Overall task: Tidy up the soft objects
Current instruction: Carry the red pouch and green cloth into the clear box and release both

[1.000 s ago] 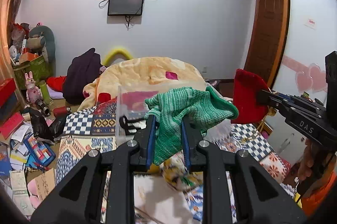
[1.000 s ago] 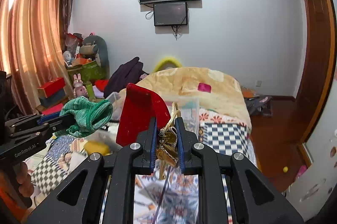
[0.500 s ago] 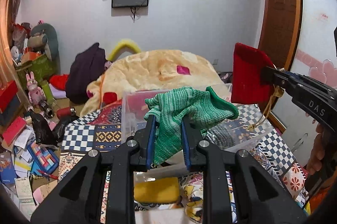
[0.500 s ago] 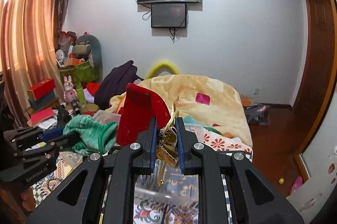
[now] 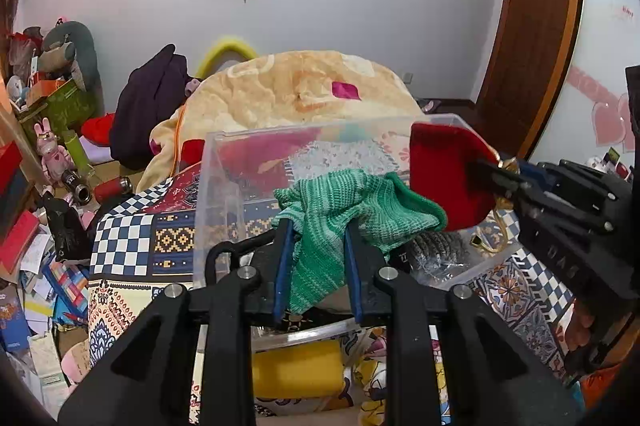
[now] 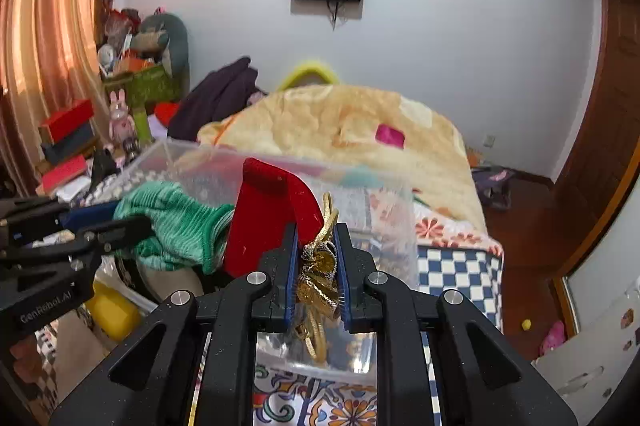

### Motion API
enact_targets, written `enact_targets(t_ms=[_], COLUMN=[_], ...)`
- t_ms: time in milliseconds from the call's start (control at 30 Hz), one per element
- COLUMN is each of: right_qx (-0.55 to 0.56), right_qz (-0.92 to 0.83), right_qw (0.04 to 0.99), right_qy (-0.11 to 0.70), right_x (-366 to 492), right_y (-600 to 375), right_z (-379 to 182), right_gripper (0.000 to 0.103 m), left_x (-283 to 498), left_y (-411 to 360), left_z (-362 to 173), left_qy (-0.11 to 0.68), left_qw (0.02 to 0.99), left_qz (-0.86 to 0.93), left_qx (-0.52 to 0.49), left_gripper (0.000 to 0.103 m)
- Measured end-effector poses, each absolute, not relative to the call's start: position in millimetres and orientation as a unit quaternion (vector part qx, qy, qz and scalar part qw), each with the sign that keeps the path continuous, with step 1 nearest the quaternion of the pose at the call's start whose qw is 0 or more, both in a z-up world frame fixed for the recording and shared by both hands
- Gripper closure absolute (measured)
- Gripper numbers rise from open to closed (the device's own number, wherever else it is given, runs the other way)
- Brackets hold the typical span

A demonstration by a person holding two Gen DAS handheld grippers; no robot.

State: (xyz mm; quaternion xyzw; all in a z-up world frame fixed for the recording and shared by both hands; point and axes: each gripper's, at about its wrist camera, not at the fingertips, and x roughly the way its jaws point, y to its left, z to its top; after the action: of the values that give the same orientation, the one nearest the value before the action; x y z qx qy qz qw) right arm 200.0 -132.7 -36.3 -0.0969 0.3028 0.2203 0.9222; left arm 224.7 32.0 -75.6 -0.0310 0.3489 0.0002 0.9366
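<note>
My left gripper (image 5: 318, 226) is shut on a green knitted cloth (image 5: 352, 206) and holds it above a clear plastic bin (image 5: 224, 162) on the bed. The cloth also shows in the right wrist view (image 6: 172, 226). My right gripper (image 6: 316, 226) is shut on a red pouch with a gold cord (image 6: 272, 210), held over the same bin (image 6: 384, 186). In the left wrist view the red pouch (image 5: 444, 174) hangs just right of the green cloth, and the two nearly touch. A grey knit item (image 5: 436, 250) lies inside the bin.
The bin sits on a patterned patchwork bedcover (image 5: 132, 238). A yellow object (image 5: 296, 370) lies near the bin's front edge. An orange blanket (image 5: 304, 90) is heaped behind the bin. Toys, boxes and papers (image 5: 48, 162) crowd the floor at the left. A wooden door (image 5: 532, 26) stands at right.
Both grippers have moved forward and down over the clear bin, each with its item in hold. The red pouch and the green cloth have come closer together.
</note>
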Motion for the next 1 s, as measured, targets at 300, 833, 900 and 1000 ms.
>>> enact_targets(t_ms=[300,833,900,1000], right_qx=[-0.112,-0.073,-0.069,-0.058], right_qz=[0.222,0.258,0.265,0.272], right_qw=[0.908,0.915,0.917,0.920], right_qy=[0.338,0.302,0.291,0.276], right_x=[206.9,175.1,165.2,151.5], right_y=[-134.5,-156.7,-158.4,-159.4], right_z=[-45.1,-19.0,-14.7,-12.1], right_gripper=[0.085,0.042,0.040,0.029], left_x=[221.3,159.1,148.5,132.2], left_y=[26.8,33.6,35.1,36.3], left_z=[-80.1,-36.1,-31.4,-32.3], left_qy=[0.357,0.264,0.249,0.236], left_qw=[0.934,0.964,0.968,0.972], left_qz=[-0.004,0.000,0.003,0.003], left_qx=[-0.027,-0.016,-0.015,-0.013], left_gripper=[0.071,0.022,0.016,0.008])
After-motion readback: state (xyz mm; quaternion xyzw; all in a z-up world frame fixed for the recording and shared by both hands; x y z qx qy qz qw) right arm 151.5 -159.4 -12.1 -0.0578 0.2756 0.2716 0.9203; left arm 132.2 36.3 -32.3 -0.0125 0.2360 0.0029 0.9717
